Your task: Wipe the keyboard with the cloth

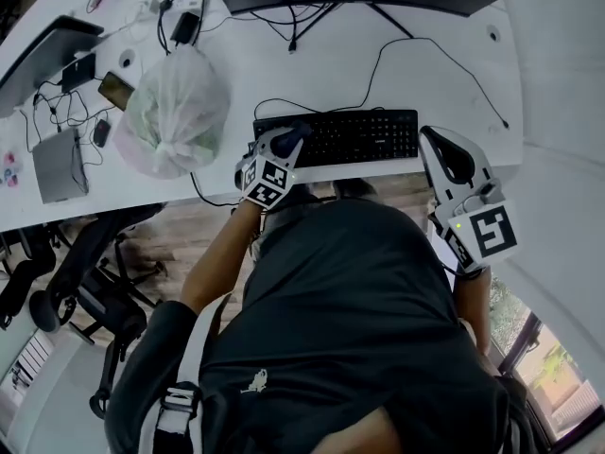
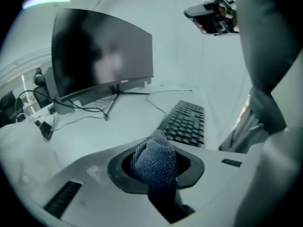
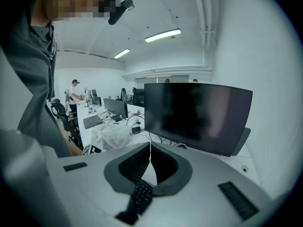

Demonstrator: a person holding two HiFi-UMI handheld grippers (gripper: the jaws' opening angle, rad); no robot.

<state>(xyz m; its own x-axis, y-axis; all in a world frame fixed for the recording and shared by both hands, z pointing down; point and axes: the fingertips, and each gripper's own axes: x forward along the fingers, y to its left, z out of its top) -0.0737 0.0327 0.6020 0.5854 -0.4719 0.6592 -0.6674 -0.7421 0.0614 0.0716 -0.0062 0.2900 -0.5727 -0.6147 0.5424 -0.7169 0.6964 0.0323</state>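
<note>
The black keyboard (image 1: 350,136) lies near the front edge of the white desk (image 1: 454,83), below the monitor. A blue knitted cloth (image 2: 155,163) is pinched between the jaws of my left gripper (image 2: 157,151) and bulges up out of them. In the head view that left gripper (image 1: 284,145) hovers over the keyboard's left end, the cloth (image 1: 293,137) at its tip. My right gripper (image 1: 437,144) is just off the keyboard's right end. Its jaws meet at the tips with nothing between them (image 3: 150,149). Keyboard keys (image 3: 141,196) show below them.
A large curved monitor (image 3: 199,115) stands behind the keyboard on a tripod foot, with cables across the desk. A knotted plastic bag (image 1: 176,112) sits left of the keyboard. Further left lie a laptop (image 1: 43,53) and small devices. Office chairs (image 1: 95,282) stand at my left.
</note>
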